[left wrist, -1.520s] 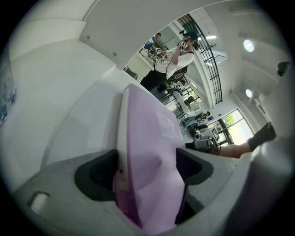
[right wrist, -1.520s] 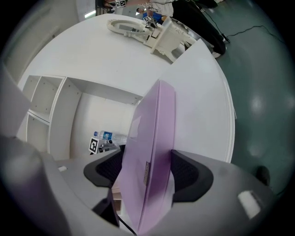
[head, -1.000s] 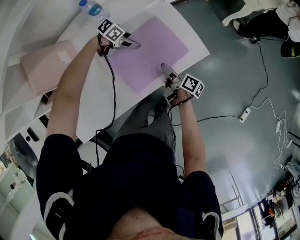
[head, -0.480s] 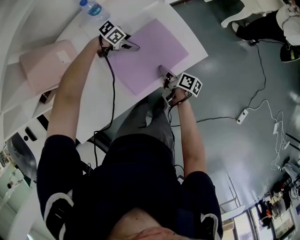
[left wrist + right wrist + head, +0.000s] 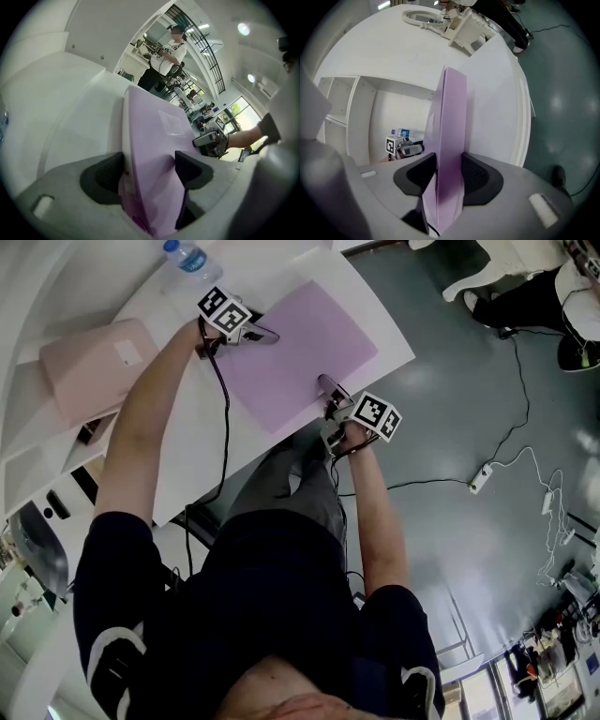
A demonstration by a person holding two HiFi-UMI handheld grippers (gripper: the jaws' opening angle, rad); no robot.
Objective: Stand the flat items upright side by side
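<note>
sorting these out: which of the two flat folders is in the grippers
The purple folder: the left gripper and the right gripper, whose jaws have just been closing, clamp its opposite edges. The pink folder lies apart, untouched.

1. The head view looks steeply down from above the person's shoulders onto the white table (image 5: 187, 442), from well back.
2. The left gripper (image 5: 265, 334) view sits close behind its jaws and faces across the purple folder (image 5: 300, 348) toward the right gripper (image 5: 326, 382).
3. The right gripper view faces back along the folder's edge toward the left gripper; all three views share the folder.
</note>
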